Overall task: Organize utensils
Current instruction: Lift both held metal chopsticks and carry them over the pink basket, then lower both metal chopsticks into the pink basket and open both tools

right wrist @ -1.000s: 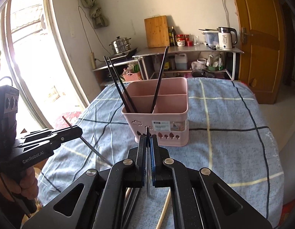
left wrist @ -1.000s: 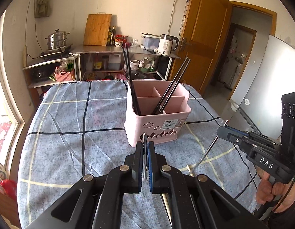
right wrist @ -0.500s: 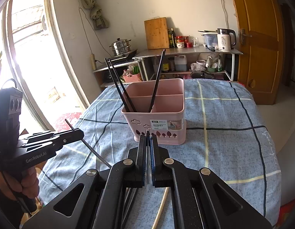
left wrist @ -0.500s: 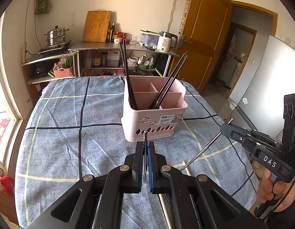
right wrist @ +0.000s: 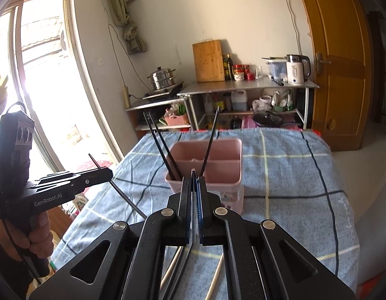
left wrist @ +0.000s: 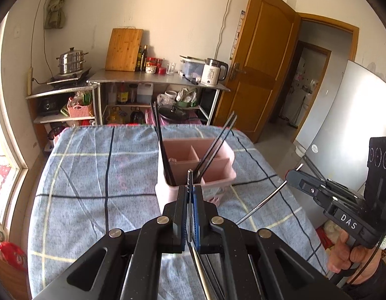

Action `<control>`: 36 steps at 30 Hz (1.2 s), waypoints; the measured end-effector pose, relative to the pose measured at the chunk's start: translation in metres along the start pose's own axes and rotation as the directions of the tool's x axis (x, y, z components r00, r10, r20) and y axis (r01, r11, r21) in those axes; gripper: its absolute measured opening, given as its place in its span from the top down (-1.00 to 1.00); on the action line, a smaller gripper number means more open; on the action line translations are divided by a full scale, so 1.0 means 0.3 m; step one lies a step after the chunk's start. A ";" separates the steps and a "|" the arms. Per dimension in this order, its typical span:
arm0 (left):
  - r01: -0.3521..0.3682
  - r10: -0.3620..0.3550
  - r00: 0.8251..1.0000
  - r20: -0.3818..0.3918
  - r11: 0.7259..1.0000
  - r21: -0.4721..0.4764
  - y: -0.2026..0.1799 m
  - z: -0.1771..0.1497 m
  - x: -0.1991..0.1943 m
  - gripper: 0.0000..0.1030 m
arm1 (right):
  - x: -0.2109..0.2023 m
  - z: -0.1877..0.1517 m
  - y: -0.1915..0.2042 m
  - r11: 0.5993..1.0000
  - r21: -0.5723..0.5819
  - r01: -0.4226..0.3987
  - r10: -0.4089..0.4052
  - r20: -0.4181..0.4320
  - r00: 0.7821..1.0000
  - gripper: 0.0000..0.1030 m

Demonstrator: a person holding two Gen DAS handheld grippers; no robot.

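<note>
- Broadly, a desk point(left wrist: 75, 175) under a blue checked cloth point(right wrist: 292, 170) carries a pink utensil caddy point(left wrist: 225, 175) near its middle.
- Black chopsticks point(right wrist: 158, 145) lean in the caddy's compartments.
- Left claw point(left wrist: 190, 195), above the desk just short of the caddy, is pressed onto a thin dark chopstick point(right wrist: 128, 197).
- Right claw point(right wrist: 194, 190) likewise pinches a slim metal chopstick point(left wrist: 262, 202).

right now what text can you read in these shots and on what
"DAS": on the side of the right gripper, seen from the left wrist.
"GenRobot.AI": on the side of the left gripper, seen from the right wrist.
Label on the front of the pink caddy: too blurred to read.
Sticker on the fridge: too small to read.
</note>
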State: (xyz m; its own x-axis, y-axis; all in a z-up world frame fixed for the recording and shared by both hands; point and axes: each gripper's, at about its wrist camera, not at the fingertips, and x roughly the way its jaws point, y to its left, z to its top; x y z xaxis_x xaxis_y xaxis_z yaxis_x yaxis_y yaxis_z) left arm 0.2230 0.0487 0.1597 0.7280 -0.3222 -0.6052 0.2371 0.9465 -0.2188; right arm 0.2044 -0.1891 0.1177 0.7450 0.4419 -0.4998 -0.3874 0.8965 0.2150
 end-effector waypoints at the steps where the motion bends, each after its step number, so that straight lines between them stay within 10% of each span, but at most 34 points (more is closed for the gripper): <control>1: 0.002 -0.002 1.000 0.008 1.000 -0.002 0.001 0.020 -0.002 0.92 | 0.001 0.016 0.000 1.000 -0.003 0.001 -0.001 0.008 1.000 0.92; 16: 0.002 -0.001 0.998 0.062 1.000 -0.026 0.017 0.256 0.082 0.92 | 0.072 0.237 -0.020 0.999 0.035 -0.011 0.007 0.119 0.993 0.92; 36: 0.002 -0.006 0.999 -0.043 0.996 -0.089 0.092 0.142 0.317 0.92 | 0.319 0.122 -0.060 0.997 0.077 -0.004 0.005 -0.023 1.000 0.92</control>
State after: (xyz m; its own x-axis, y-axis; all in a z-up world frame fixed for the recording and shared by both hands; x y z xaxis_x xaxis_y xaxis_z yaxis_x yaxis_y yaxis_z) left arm 0.3261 0.0448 0.1287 0.6985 -0.3282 -0.6359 0.1801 0.9407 -0.2876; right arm 0.3025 -0.1619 0.0969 0.7303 0.4457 -0.5176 -0.3473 0.8948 0.2805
